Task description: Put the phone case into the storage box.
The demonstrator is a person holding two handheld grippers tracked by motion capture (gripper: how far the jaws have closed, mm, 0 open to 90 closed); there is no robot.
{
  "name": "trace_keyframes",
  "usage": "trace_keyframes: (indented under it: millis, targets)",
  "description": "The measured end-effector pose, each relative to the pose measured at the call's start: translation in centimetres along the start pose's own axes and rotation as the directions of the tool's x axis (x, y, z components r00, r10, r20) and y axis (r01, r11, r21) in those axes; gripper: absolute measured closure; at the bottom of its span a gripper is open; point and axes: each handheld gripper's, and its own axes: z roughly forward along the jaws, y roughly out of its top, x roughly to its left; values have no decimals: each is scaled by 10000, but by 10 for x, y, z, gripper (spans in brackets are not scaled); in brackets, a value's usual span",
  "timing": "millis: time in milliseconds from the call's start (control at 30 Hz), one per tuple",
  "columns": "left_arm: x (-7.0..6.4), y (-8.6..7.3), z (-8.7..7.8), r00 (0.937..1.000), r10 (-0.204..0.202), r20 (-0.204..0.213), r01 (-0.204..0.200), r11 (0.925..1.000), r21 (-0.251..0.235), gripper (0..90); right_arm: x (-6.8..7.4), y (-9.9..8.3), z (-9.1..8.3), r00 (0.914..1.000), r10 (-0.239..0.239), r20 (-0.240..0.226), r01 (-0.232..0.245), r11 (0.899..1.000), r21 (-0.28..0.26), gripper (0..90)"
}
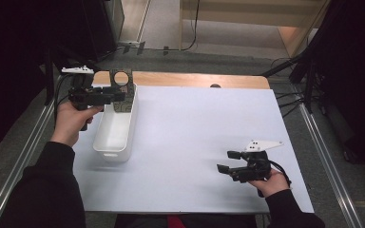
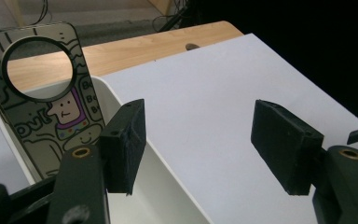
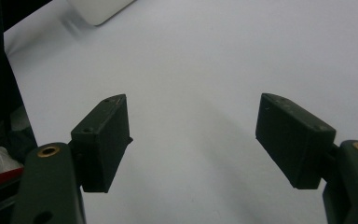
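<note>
At the table's left, one white bin [image 1: 115, 128] holds one phone case [image 1: 123, 92], which stands tilted against its far end. Just beside the case, the left gripper [image 1: 119, 93] hangs over the bin, jaws wide and holding nothing. Well apart at the right, the right gripper [image 1: 228, 161] hovers above the white sheet [image 1: 195, 137], jaws wide, also holding nothing.

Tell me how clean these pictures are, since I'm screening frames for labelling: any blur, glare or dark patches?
High view: soft overall, dark at both sides, white sheet evenly lit. Left gripper view: phone case in the white bin is fairly sharp, with a pale sheen; black beyond the table's far edge. Right gripper view: right gripper is sharp, while the bin's corner at the top is smeared.
</note>
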Motion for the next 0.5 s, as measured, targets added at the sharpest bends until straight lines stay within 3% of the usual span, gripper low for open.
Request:
trace_keyframes:
  millis: [500]
  targets:
    - [-19,-15,-2,9996,270,43,-270,9996,-12,354,0,4,1,9998,-49,-193,46,9999,-113,252]
